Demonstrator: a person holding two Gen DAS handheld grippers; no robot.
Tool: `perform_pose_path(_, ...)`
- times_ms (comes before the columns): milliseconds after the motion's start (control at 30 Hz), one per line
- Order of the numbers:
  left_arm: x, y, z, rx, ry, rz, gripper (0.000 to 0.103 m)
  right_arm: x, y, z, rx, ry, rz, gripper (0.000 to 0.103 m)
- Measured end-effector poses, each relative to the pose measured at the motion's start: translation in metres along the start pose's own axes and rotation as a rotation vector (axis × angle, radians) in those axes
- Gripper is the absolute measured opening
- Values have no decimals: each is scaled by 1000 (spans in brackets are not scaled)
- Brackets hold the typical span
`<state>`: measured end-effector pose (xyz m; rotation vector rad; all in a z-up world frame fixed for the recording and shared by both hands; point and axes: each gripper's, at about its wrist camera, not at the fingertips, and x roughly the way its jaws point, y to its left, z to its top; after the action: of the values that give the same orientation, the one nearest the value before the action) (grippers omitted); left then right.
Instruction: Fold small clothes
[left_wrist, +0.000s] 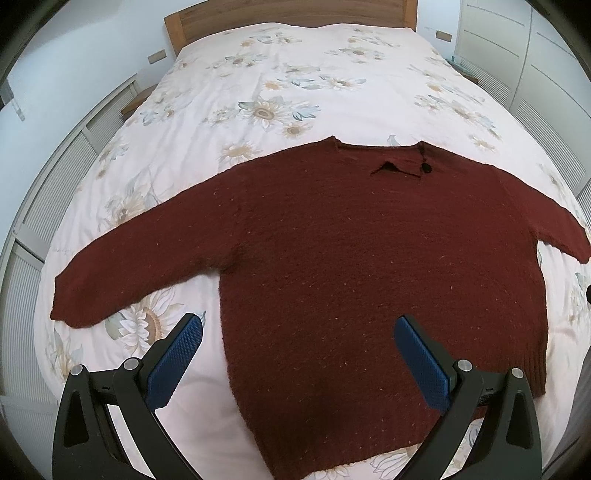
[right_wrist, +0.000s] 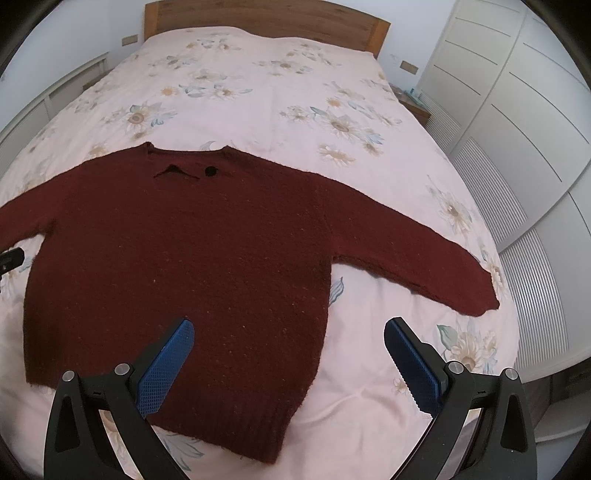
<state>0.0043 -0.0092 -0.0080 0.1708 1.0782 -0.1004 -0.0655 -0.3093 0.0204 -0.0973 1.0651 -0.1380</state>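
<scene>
A dark red knitted sweater (left_wrist: 351, 258) (right_wrist: 177, 251) lies flat on the bed, sleeves spread out to both sides, collar toward the headboard. A black button (right_wrist: 211, 171) sits by the collar slit. My left gripper (left_wrist: 297, 328) hovers open above the sweater's lower left part, its left finger over the bedspread, its right finger over the knit. My right gripper (right_wrist: 288, 330) hangs open above the lower right hem area, left finger over the knit, right finger over the bedspread. Neither holds anything.
The bed (left_wrist: 295, 74) carries a pale pink bedspread with sunflower prints. A wooden headboard (right_wrist: 266, 18) closes the far end. White wardrobe doors (right_wrist: 517, 110) run along the right side; white slatted panels (left_wrist: 55, 192) line the left. A small nightstand (right_wrist: 417, 101) stands by the headboard.
</scene>
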Motion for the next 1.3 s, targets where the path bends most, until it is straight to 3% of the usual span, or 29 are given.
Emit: perform_pose_path(1300,2,-1,-1,7,0,-1,102,0,10,-1,-14,7,23,103)
